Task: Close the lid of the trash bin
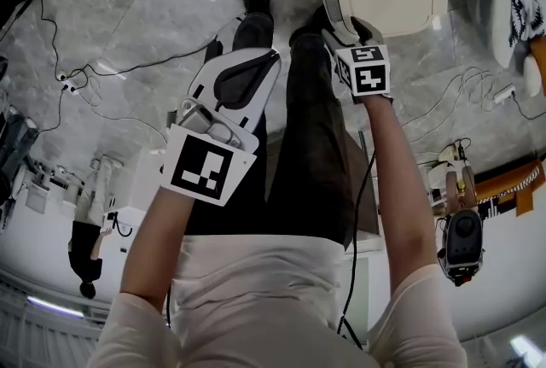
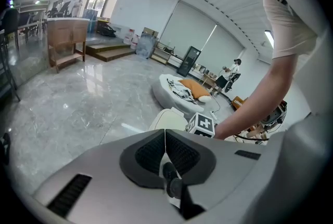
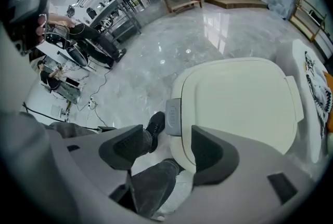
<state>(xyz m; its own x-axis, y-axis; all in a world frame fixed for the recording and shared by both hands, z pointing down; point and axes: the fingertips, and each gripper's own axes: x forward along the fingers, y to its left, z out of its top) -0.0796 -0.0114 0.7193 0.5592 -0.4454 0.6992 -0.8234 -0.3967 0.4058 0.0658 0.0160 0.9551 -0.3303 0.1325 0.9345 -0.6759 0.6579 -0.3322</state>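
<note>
Beneath wide-open, empty right tongs (image 3: 165,142) sits the bin lid (image 3: 239,103); left tongs (image 2: 165,137) closed.

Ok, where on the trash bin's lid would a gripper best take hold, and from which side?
Likely the rim of the lid beside the grey tab, coming from above on the person's side. The top is broad, flat and smooth, with nothing to pinch; only that thin edge fits between jaws. The right gripper, jaws open and empty, hangs over it.
</note>
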